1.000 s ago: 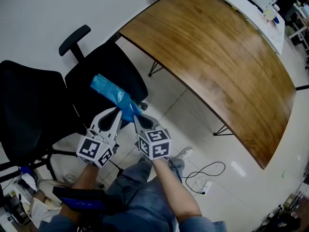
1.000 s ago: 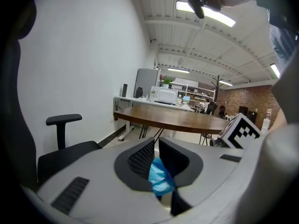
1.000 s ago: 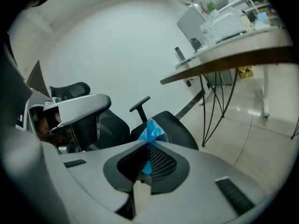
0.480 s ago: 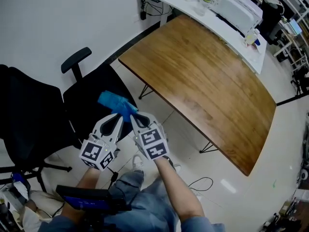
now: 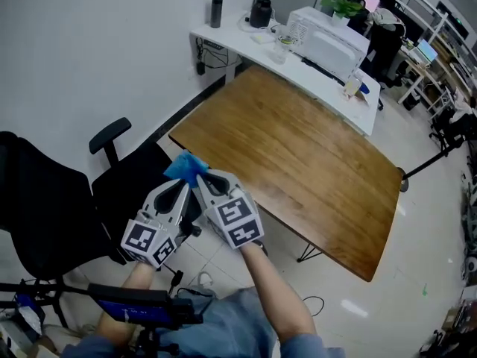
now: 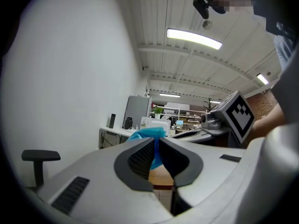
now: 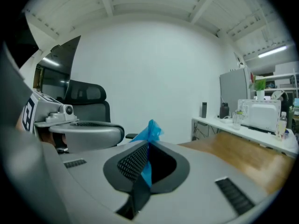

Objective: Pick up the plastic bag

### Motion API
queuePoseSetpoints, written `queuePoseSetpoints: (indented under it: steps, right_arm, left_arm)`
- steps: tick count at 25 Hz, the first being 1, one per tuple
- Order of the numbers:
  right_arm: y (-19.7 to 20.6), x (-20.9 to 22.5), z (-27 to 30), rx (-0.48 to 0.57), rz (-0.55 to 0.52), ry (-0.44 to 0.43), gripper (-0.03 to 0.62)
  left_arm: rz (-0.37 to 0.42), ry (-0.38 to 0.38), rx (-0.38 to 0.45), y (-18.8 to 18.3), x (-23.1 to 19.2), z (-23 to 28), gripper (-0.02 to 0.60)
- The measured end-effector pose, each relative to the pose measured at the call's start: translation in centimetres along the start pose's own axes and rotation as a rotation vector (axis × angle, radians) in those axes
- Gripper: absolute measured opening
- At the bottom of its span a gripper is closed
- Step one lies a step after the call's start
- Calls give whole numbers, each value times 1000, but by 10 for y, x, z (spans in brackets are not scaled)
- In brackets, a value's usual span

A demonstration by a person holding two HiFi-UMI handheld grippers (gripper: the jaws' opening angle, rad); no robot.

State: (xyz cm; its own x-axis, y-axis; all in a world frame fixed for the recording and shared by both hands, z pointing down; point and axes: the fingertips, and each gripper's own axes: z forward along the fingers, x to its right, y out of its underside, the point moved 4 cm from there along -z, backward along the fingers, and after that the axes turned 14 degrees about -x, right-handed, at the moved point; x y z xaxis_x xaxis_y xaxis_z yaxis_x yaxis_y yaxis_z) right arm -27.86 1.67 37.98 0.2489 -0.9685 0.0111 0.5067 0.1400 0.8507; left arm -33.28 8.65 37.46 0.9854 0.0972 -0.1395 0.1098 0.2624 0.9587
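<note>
The blue plastic bag (image 5: 186,168) is bunched up and held in the air above the chair's front edge, close to the table's near corner. My left gripper (image 5: 183,182) and right gripper (image 5: 199,178) meet at it side by side, both shut on the bag. In the left gripper view the blue bag (image 6: 148,135) pokes out beyond the closed jaws of the left gripper (image 6: 155,147). In the right gripper view a blue fold of the bag (image 7: 150,130) stands up from the pinched jaws of the right gripper (image 7: 145,154). The right gripper's marker cube (image 6: 240,117) shows at that view's right.
A black office chair (image 5: 52,215) with an armrest (image 5: 109,134) stands at the left. A curved wooden table (image 5: 298,155) fills the middle. Behind it a white counter (image 5: 227,36) carries a white appliance (image 5: 328,39) and bottles. The person's legs are below.
Both grippers have carried the bag up and forward, off the chair seat toward the table's corner. The bag looks more bunched. The head view has tilted up to show the counter.
</note>
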Motion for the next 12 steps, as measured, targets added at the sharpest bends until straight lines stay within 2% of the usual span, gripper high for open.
queuePoseSetpoints:
  steps: [6, 12]
  right_arm:
    - [-47, 33, -25, 95, -40, 34, 0]
    - [-72, 84, -62, 176, -69, 70, 0]
  left_arm:
    - [38, 8, 66, -43, 5, 18, 41]
    - [74, 24, 112, -75, 34, 50, 41]
